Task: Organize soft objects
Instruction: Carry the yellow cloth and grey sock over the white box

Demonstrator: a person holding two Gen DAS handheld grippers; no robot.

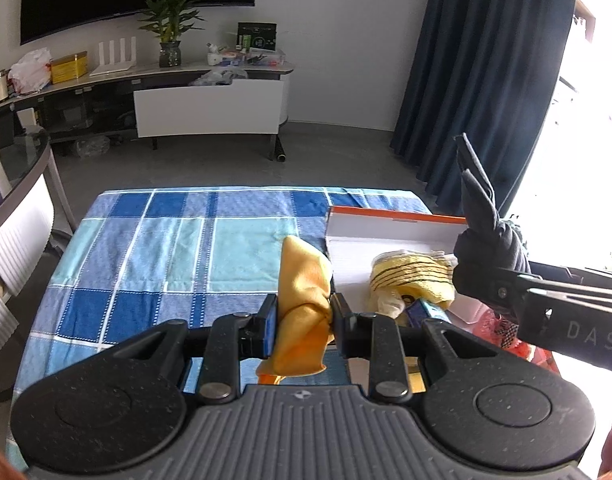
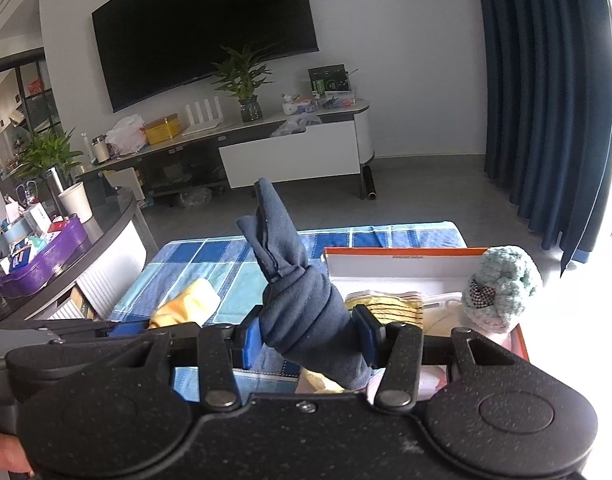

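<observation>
Carrying knotted cloths toward the box (image 1: pixel 394 220) at the table's (image 1: pixel 145 240) far right corner: left gripper (image 1: pixel 301 320) pinching yellow cloth (image 1: pixel 301 280), right gripper (image 2: pixel 312 336) pinching navy cloth (image 2: pixel 301 304); lower each w/ knot clearing the rim before letting go.

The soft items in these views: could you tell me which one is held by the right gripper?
The dark blue knotted cloth, clamped in the right gripper. The yellow cloth sits in the left gripper.

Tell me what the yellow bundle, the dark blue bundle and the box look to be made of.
Yellow bundle: soft woven or microfibre cloth, matte, creased and knotted.
Dark blue bundle: knit cotton-like fabric, matte, with a stitched hem and rolled folds.
Box: probably cardboard, with thin stiff walls, white inside, orange outside and a smooth printed finish.
</observation>
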